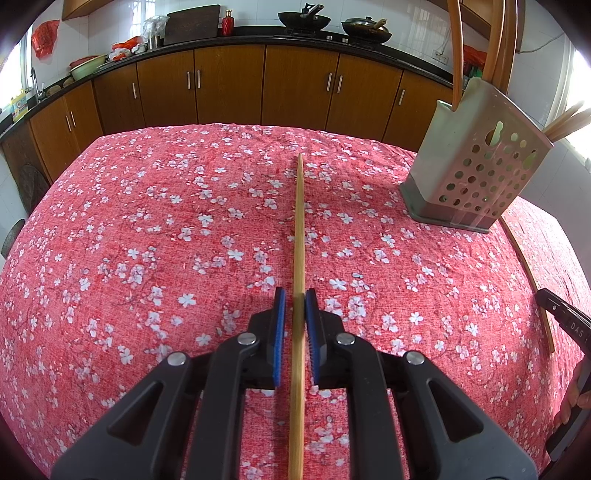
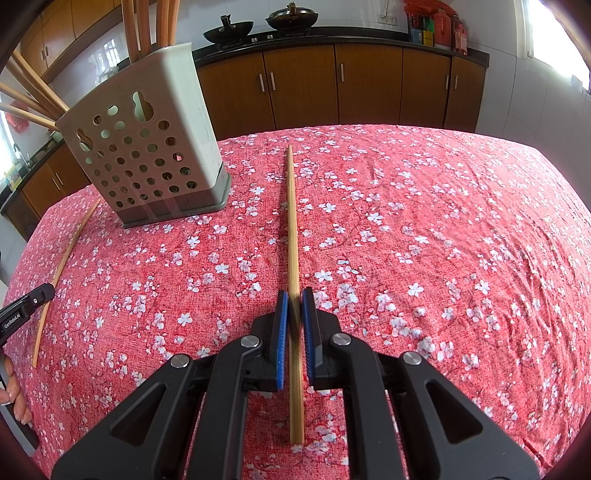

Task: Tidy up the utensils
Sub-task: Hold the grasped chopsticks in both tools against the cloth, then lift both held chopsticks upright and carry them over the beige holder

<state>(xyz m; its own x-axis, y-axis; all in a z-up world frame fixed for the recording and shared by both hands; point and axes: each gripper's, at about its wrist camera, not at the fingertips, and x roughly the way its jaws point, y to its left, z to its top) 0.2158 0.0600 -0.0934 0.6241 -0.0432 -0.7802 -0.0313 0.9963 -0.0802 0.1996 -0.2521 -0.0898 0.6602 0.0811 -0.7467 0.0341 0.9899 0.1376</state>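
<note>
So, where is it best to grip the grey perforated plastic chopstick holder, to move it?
The holder looks too wide to span, so probably pinch its plain side wall at the top rim, from above, clear of the wooden chopsticks standing inside.

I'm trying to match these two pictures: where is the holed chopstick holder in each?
Left wrist view: holder at upper right, on the floral cloth.
Right wrist view: holder at upper left, same cloth.
Shared landmark: the two woks on the back counter.
</note>
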